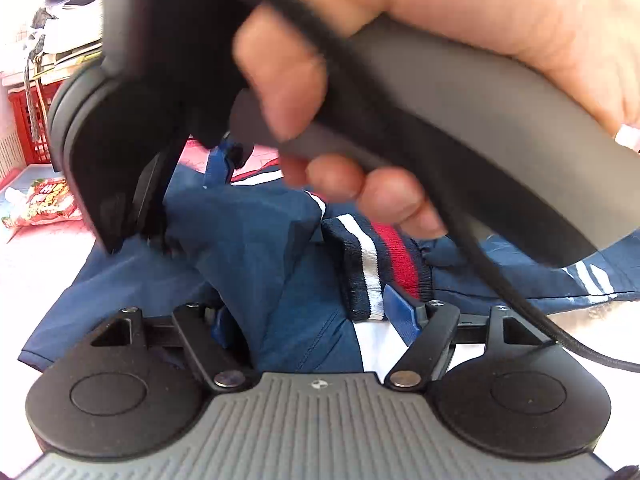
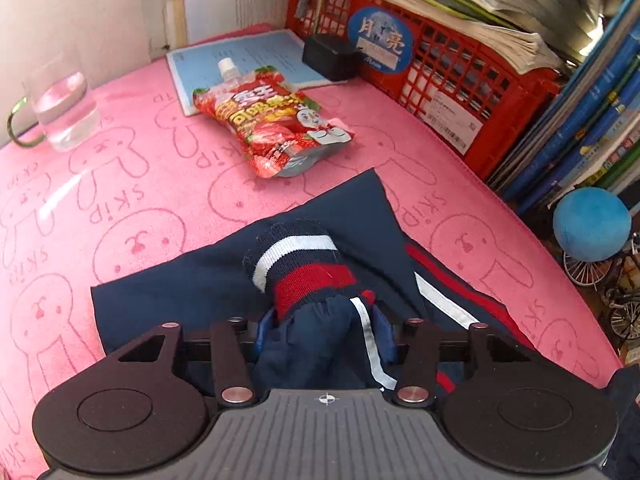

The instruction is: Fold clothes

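Bunched navy fabric with a white stripe sits right between the blue pads of the right gripper (image 2: 324,332), which pinches the sleeve of the navy jacket (image 2: 224,280); its red, white and navy ribbed cuff (image 2: 300,268) sticks out just beyond the fingertips. The sleeve is probably held so it can be carried across the body of the jacket, which lies spread on the pink towel (image 2: 120,184) ahead. Farther off lie a strawberry drink pouch (image 2: 272,124) and a glass of water (image 2: 64,108), with a red crate (image 2: 436,64) beyond to the right. From the other wrist, the left gripper (image 1: 316,316) stands spread, jacket cloth between its fingers but apparently not clamped, as if letting go.
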`<action>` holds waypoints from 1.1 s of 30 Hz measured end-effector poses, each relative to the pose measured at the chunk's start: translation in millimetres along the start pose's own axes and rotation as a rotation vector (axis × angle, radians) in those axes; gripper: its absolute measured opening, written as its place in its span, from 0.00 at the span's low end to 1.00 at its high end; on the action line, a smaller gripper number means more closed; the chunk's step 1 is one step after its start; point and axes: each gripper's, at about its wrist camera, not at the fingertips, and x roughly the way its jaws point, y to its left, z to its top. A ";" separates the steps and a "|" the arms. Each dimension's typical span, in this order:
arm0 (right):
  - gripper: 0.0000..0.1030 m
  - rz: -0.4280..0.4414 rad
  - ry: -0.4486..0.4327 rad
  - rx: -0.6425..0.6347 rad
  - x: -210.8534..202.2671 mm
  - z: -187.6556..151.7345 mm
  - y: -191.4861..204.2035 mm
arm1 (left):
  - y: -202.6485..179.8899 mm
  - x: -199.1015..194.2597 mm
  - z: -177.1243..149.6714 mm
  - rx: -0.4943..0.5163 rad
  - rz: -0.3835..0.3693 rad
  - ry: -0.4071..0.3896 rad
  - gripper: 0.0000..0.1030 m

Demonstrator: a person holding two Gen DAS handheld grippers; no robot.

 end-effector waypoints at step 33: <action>0.23 -0.167 -0.566 0.803 -229.1 -308.1 -234.2 | -41.1 -40.2 -10.0 0.117 0.229 -0.064 0.98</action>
